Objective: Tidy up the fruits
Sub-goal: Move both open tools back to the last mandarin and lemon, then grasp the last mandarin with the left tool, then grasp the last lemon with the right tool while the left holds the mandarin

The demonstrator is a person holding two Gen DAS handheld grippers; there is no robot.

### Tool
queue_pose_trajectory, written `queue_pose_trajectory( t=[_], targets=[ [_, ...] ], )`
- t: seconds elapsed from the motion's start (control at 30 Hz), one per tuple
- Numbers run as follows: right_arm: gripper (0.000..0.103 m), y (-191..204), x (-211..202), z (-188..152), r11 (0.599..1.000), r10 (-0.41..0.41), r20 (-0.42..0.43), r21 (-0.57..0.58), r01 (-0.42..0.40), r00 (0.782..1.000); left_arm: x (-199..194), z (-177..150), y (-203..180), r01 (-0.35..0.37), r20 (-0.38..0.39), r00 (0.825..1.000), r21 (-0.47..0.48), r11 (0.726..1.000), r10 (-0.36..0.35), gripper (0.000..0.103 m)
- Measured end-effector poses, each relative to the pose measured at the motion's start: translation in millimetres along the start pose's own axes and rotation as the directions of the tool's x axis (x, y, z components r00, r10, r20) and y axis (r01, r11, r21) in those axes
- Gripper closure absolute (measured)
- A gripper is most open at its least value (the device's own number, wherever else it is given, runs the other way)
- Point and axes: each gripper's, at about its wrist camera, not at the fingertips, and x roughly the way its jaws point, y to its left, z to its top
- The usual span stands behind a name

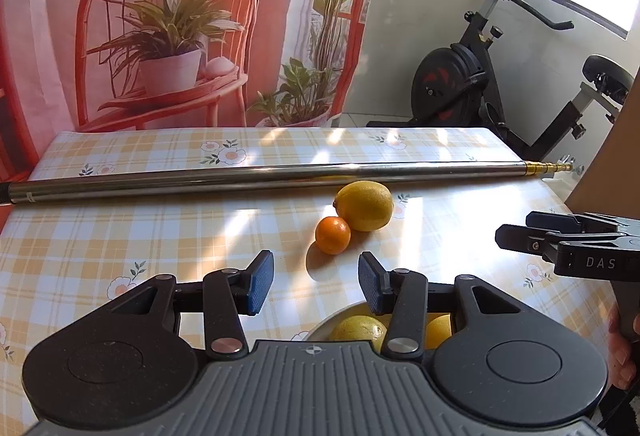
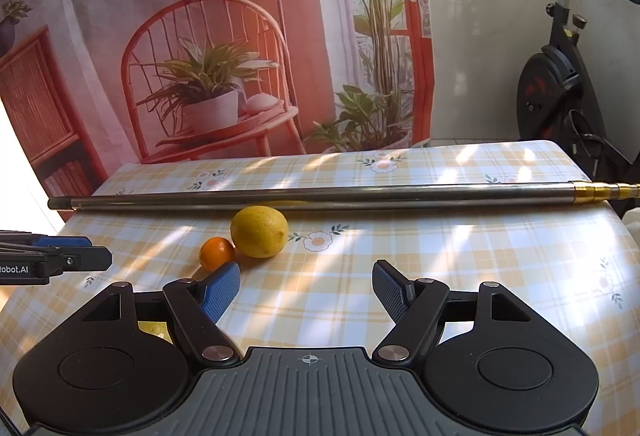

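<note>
Nearest the left camera, the left gripper (image 1: 316,282) hangs with its jaws released and nothing between them, above a white bowl (image 1: 320,328) whose rim shows under the right finger; two yellow fruits (image 1: 358,330) lie in the bowl, partly hidden by the gripper's frame. Just beyond the jaws, slightly right of the gap, the orange (image 1: 333,235) rests on the tablecloth (image 1: 160,236), touching the lemon (image 1: 365,205) behind it; neither fruit is within the jaws.

From the right camera, the right gripper (image 2: 306,290) is likewise spread wide and empty; the orange (image 2: 216,253) lies just past its left blue pad (image 2: 220,292), outside the gap, with the lemon (image 2: 259,232) touching the orange on the far right side. Behind the lemon a metal pole (image 2: 320,194) lies across the table, close to the lemon; its brass end (image 2: 604,191) juts past the table's right edge. Well behind the lemon hangs a printed backdrop (image 2: 200,56) of a chair and plants, and far right of the lemon stands an exercise bike (image 2: 560,84). The left gripper's tips (image 2: 60,256) show left of the orange; part of a hand (image 1: 624,348) holds the right gripper's handle.
</note>
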Motion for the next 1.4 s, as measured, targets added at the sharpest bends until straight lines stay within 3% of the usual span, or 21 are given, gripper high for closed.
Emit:
queue_pose_trajectory(
  t=[0.5,0.77,1.1,1.23,1.4],
  targets=[
    [0.033,-25.0,26.0,13.8,1.000,-0.012,-0.002,0.008,0.012,1.000,82.4,19.6,-2.5,0.080,-0.104,0.991,0.007,0.997,-0.079,0.054],
    [0.033,-31.7,35.9,12.9,1.000,-0.016,-0.019,0.021,0.016,1.000,119.4,22.8,-11.2,0.058,-0.138,0.989,0.051,0.997,-0.050,0.054],
    [0.033,-34.8,45.6,11.4,0.999,-0.010,-0.040,0.037,0.012,0.999,136.3,19.9,-14.1,0.049,-0.176,0.984,0.082,0.995,-0.034,0.055],
    [0.033,-34.3,48.1,12.5,0.999,-0.007,-0.047,0.036,0.008,0.999,134.6,19.5,-12.8,0.045,-0.168,0.985,0.085,0.995,-0.030,0.066],
    [0.033,-32.4,53.0,14.5,0.999,0.024,-0.050,0.038,-0.022,0.998,123.5,19.5,-8.7,0.034,-0.147,0.989,0.091,0.995,-0.020,0.066]
  ],
)
